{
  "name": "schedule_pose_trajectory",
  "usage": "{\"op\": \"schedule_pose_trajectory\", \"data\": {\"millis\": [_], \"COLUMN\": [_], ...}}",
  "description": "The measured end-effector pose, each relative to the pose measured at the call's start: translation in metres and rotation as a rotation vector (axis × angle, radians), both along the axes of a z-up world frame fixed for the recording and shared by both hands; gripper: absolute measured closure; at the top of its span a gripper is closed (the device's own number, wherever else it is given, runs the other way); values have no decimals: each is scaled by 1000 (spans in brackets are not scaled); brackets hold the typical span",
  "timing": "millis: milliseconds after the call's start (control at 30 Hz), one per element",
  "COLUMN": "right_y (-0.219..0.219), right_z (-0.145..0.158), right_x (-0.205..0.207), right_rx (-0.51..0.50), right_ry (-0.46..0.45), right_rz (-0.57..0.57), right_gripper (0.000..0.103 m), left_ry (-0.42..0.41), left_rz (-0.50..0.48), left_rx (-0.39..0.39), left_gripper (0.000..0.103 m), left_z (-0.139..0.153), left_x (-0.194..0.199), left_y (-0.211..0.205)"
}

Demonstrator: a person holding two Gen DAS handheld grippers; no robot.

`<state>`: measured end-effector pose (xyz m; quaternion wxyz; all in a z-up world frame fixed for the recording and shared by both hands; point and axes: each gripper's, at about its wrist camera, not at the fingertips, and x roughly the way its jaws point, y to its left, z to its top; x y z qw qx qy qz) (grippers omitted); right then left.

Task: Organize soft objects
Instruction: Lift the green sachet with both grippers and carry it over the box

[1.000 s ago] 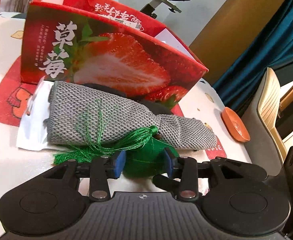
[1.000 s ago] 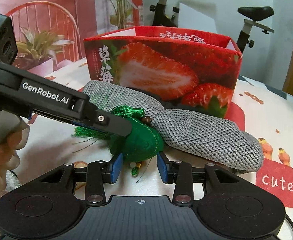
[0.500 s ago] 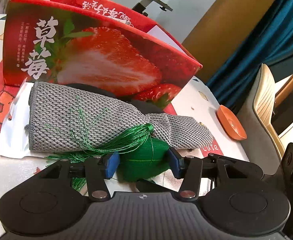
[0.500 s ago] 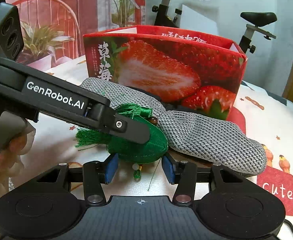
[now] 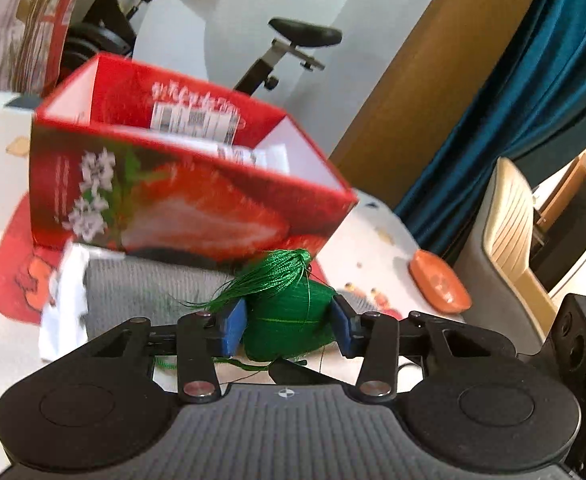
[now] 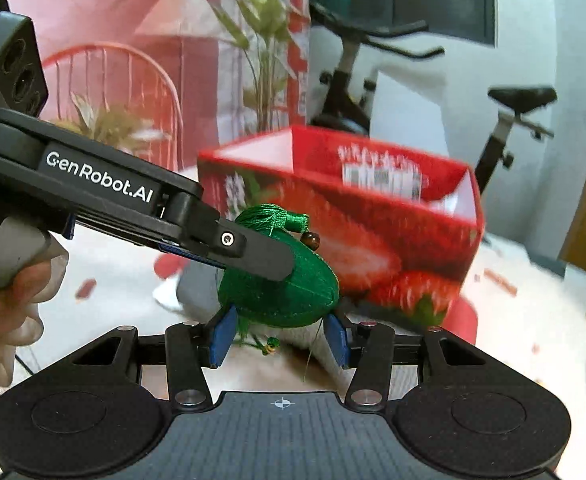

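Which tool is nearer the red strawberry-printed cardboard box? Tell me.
Hard to separate. The left tool grips the green tasselled fabric pouch just before the red strawberry-printed cardboard box; the right tool brackets the pouch from beneath.

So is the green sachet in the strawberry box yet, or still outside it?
Outside. The green sachet sits between the left gripper pads, in front of the strawberry box wall, below its open rim.

Even indoor light; strawberry box (image 5: 181, 184) motion-blurred; fisheye bending at edges
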<state>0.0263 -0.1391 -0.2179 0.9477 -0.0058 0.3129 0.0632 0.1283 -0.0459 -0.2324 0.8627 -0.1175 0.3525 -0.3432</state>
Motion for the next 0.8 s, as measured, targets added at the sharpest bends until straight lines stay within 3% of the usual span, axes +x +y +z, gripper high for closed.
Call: {"op": "schedule_pose_trajectory", "data": {"millis": [200, 467, 600, 800], "right_y": [-3, -10, -13, -13], "right_z": [43, 101, 117, 122], "right_x": [13, 58, 89, 136], "right_rx": [-11, -99, -136, -182], "right_ry": [-80, -189, -226, -241], "right_rz": [27, 93, 119, 146], "right_gripper": [57, 57, 57, 57], "left_ry": [-78, -188, -260, -327], "left_rz": [-5, 19, 39, 70], "left_rx": [-23, -77, -70, -57], "left_gripper": [56, 56, 56, 56], "left_z": [44, 95, 120, 134], "left_x": [0, 17, 31, 56], "left_y": [10, 14, 13, 11]}}
